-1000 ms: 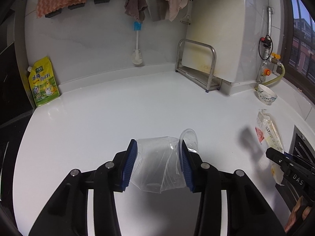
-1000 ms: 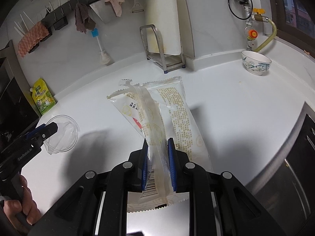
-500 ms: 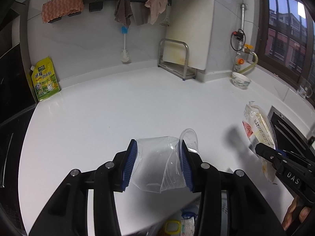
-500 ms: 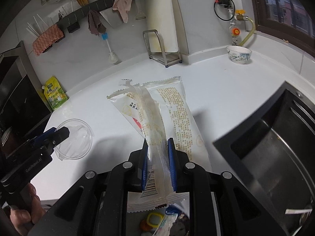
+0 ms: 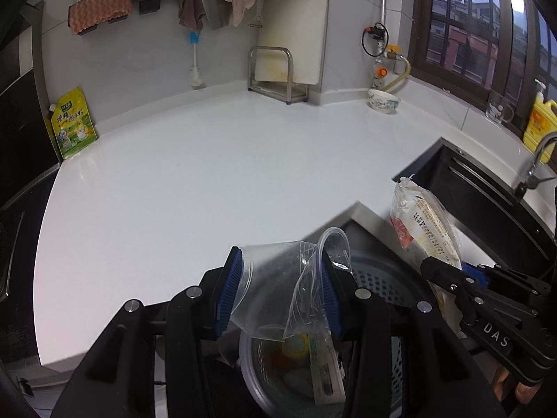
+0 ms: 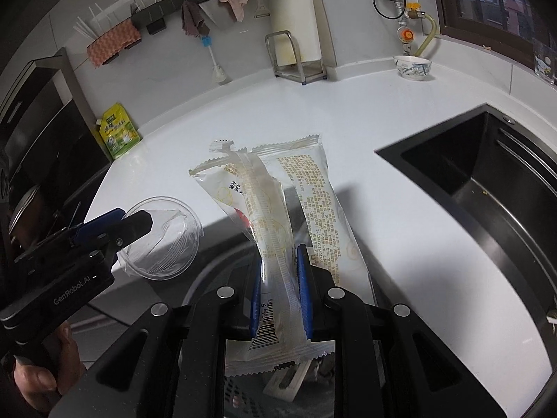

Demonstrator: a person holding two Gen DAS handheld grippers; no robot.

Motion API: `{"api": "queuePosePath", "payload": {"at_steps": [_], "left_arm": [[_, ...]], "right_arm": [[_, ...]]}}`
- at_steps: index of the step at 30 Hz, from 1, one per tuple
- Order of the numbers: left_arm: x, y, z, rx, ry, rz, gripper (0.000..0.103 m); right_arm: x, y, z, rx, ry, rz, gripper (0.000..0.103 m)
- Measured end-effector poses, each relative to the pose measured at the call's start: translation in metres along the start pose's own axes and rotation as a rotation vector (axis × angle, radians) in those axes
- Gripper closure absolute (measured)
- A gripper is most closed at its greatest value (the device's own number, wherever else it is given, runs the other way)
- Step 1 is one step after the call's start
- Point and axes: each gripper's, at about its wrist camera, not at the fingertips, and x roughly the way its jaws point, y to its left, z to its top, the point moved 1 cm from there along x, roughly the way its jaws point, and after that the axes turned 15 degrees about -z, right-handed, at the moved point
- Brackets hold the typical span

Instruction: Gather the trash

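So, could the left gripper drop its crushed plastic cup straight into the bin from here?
Probably yes. The left gripper, shut on the plastic cup, is above the open bin, past the counter edge, with nothing in between.

White countertop (image 5: 195,188), glossy, wraps the corner, mostly bare. On it: 1 yellow-green pouch (image 5: 72,127) leaning on the back wall at far left, 1 metal rack (image 5: 275,76) holding a cutting board at the back, 1 patterned bowl (image 5: 383,101) near the gas hose. Black sink (image 6: 487,188) recessed at right.
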Motion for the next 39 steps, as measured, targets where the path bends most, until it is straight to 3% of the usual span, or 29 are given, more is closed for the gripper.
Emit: {"api": "queuePosePath", "payload": {"at_steps": [7,13,20,26,39], "left_arm": [[0.010,-0.007,-0.035,-0.010,0.066,-0.043,0.057],[0.021,-0.011,-0.048,-0.009,0.084,-0.052,0.055],[0.024,-0.008,-0.054,-0.008,0.085,-0.019,0.039],[0.029,-0.004,-0.055,-0.033,0.102,-0.006,0.034],[0.024,-0.003,-0.055,-0.042,0.097,0.003,0.022]], "right_arm": [[-0.008,-0.002,-0.040,-0.013,0.034,-0.029,0.083],[0.009,-0.002,-0.060,0.013,0.092,0.004,0.082],[0.025,-0.002,-0.065,0.031,0.123,0.016,0.075],[0.027,-0.007,-0.060,0.050,0.103,0.006,0.048],[0.022,-0.015,-0.062,0.067,0.091,0.013,0.046]]}}
